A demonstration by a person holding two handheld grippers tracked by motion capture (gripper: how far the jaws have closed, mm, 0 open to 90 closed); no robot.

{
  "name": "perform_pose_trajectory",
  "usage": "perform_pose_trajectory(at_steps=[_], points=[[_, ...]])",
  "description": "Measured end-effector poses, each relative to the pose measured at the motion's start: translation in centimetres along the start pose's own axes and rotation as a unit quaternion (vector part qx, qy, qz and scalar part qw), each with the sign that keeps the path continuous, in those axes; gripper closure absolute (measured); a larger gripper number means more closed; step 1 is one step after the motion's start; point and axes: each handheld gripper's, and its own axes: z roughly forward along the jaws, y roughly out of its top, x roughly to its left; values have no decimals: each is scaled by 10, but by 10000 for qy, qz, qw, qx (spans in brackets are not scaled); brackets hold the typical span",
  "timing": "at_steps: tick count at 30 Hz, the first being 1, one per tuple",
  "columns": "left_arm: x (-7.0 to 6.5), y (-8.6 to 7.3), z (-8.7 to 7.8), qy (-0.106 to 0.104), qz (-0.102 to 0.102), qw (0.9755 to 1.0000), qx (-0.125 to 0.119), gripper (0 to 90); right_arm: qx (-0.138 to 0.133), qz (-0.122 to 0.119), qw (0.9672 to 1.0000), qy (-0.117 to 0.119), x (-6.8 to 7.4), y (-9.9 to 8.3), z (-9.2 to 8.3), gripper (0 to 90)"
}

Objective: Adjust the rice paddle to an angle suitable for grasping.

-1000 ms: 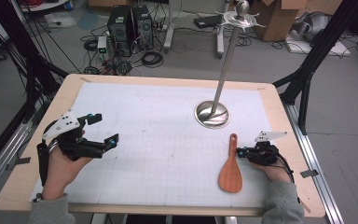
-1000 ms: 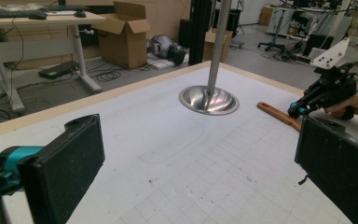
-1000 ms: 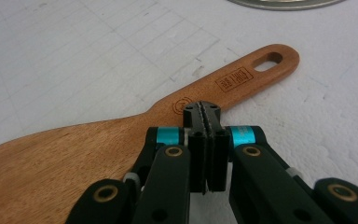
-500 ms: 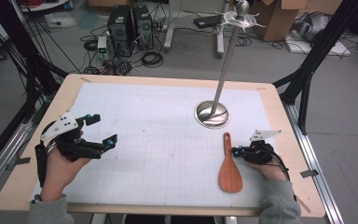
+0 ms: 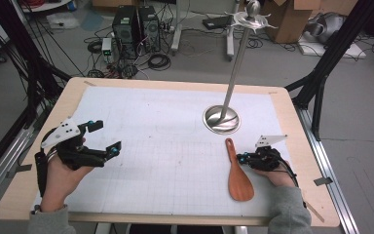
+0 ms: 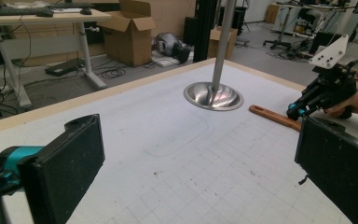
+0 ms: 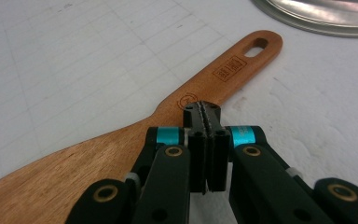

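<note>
A wooden rice spatula [image 5: 237,175] lies flat on the white gridded mat, blade toward the near edge, handle with a hang hole pointing at the stand. My right gripper [image 5: 241,158] is shut, pads pressed together with nothing between them. Its tips [image 7: 202,109] rest against the right side of the spatula's neck [image 7: 223,70]. My left gripper [image 5: 108,136] is held at the left of the table with its jaws wide open and nothing between them [image 6: 200,158]. The left gripper view also shows the right gripper [image 6: 294,111] at the spatula handle [image 6: 272,115].
A metal stand with a round base [image 5: 221,119] and a tall pole topped by hooks [image 5: 251,17] rises just beyond the spatula; its base also shows in both gripper views [image 6: 213,95] [image 7: 326,16]. The mat lies on a wooden table [image 5: 44,141]. Cables, computers and boxes sit on the floor behind.
The right gripper, staying shut, has shifted left and pushed the spatula's handle end leftward, so the spatula has swung a little. The left gripper has stayed where it was.
</note>
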Motion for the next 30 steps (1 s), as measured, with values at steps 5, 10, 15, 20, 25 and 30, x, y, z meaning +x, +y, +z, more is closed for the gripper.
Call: perform_pose_trajectory(at_steps=[5,10,15,20,25,30], points=[[0,-1,-3,33,-17,10000,-10,18,-4,-78,9999,88,2,4,5,894],[1,-2,-6,72,-43,10000,-25,18,19,-138,9998,160,5,8,11,894],[1,-2,-8,97,-40,9999,-12,18,14,-184,9996,204,6,11,15,894],[2,-3,-12,138,-47,9999,-19,18,22,-220,9994,253,8,14,19,894],[2,-3,-13,147,-67,9999,-27,18,40,-245,9993,281,9,16,21,894],[2,-4,-15,168,-64,9998,-29,18,61,-357,9987,357,13,21,27,894]])
